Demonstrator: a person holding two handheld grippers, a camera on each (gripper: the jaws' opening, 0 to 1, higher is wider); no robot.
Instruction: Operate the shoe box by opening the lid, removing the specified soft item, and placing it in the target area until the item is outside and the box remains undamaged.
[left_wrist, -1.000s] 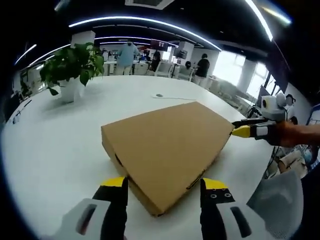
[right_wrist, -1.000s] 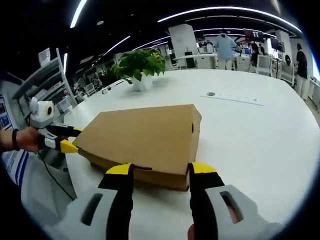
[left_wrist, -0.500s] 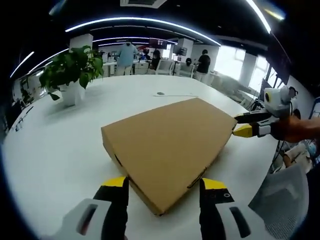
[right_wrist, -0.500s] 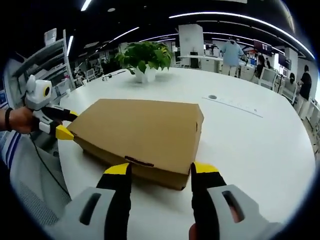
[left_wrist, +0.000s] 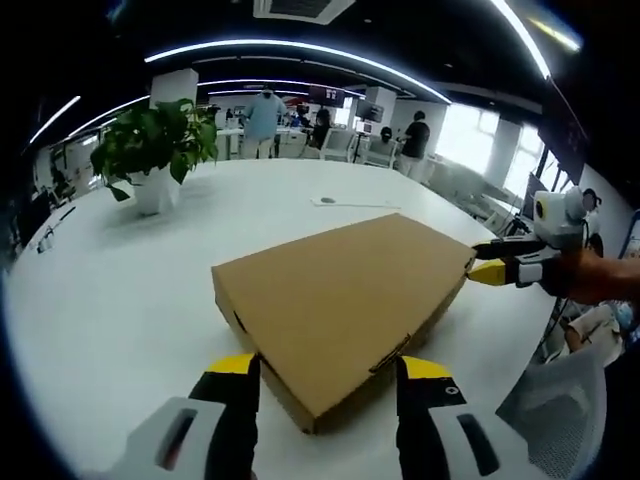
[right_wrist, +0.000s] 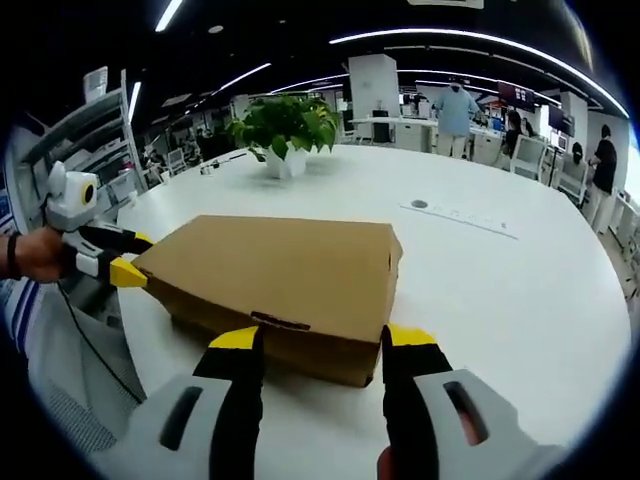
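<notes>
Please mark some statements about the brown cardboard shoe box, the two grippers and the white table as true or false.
1. The lid of the brown cardboard shoe box is lifted open. False: it lies closed and flat.
2. A green potted plant stands on the white round table, apart from the box. True.
3. The left gripper is shut on a soft item. False: its jaws stand open at a corner of the box and hold nothing.
4. The right gripper has open jaws at the front side of the box. True.
5. The box stands on the floor. False: it rests on the table.
</notes>
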